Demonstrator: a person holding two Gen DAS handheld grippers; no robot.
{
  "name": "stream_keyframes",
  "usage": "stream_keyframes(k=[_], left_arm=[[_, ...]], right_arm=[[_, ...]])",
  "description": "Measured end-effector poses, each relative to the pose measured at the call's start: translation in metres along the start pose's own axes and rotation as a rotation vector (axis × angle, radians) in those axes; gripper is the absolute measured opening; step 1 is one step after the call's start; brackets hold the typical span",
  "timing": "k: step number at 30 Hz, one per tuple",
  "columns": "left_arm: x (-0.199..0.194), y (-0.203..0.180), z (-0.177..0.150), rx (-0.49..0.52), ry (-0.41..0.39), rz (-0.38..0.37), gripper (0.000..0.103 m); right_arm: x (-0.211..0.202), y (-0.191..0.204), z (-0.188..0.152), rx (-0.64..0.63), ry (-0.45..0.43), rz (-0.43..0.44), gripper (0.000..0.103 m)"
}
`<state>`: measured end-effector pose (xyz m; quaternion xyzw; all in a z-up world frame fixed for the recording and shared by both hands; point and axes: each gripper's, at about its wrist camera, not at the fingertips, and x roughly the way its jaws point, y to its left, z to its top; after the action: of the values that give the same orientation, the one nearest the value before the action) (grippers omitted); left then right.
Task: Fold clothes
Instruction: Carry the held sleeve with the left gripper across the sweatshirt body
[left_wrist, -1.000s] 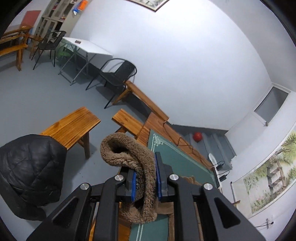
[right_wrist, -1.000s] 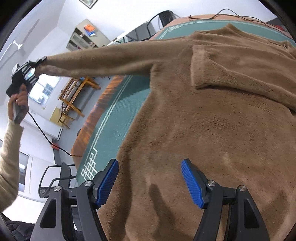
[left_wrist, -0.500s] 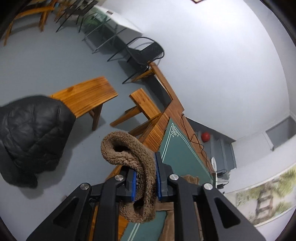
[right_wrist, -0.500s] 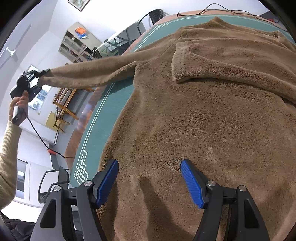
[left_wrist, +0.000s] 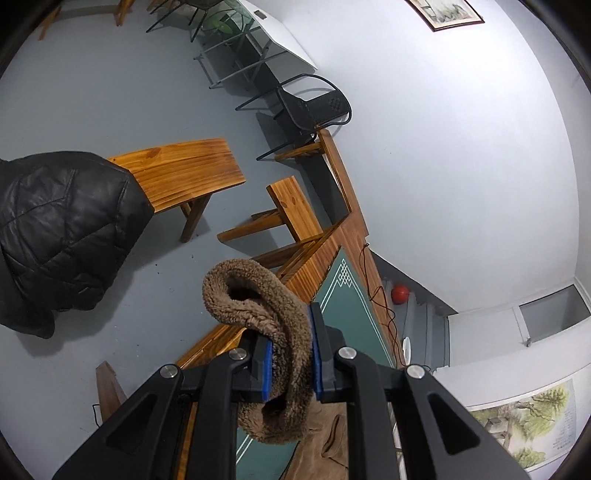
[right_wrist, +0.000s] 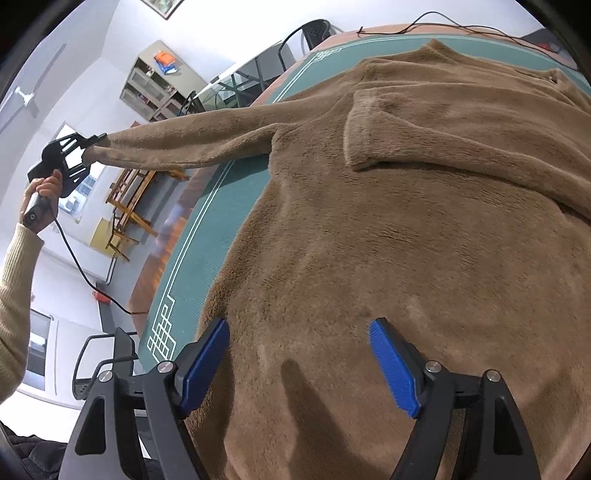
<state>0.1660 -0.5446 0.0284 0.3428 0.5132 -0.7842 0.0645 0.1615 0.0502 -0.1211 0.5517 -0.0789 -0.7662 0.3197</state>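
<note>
sweater (right_wrist: 406, 240) on table (right_wrist: 207, 221); sleeve (right_wrist: 184, 151) stretched left off its edge; bench (left_wrist: 184, 170) beyond

Brown fleece sweater (right_wrist: 406, 229) flat on green table mat (right_wrist: 207, 221), right tongs (right_wrist: 299, 354) spread above, one sleeve (right_wrist: 192, 147) outstretched in left tongs (right_wrist: 90, 147).

No text, label, brand or number can be read in either view; the small marks beside the landscape painting (left_wrist: 532, 421), right of the left gripper, are too blurred.
</note>
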Motion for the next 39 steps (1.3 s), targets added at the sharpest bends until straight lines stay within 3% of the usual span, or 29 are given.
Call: stream_keyframes(k=[6,12,22,28,33,39], left_arm=[[-0.002,-0.044,-0.017,0.067,-0.003,-0.008,0.018],[0.005,-0.105,-0.050,0.176,0.009,0.034,0.018],[0.041,-0.204,-0.117,0.328,0.054,0.089,0.018],[0.084,-0.271,-0.180,0.463,0.102,0.106,0.018],[0.133,-0.322,-0.251,0.588,0.166,0.112,0.018],[0.181,-0.355,-0.330,0.716,0.222,0.140,0.018]], right_arm=[[-0.017,-0.015,-0.010,0.027,-0.019,0.005,0.080],[-0.045,-0.036,-0.023,0.050,-0.059,0.013,0.080],[-0.108,-0.104,-0.057,0.158,-0.152,-0.020,0.080],[-0.140,-0.139,-0.068,0.198,-0.198,-0.073,0.080],[-0.168,-0.163,-0.075,0.208,-0.238,-0.117,0.080],[-0.180,-0.185,-0.082,0.234,-0.252,-0.120,0.080]])
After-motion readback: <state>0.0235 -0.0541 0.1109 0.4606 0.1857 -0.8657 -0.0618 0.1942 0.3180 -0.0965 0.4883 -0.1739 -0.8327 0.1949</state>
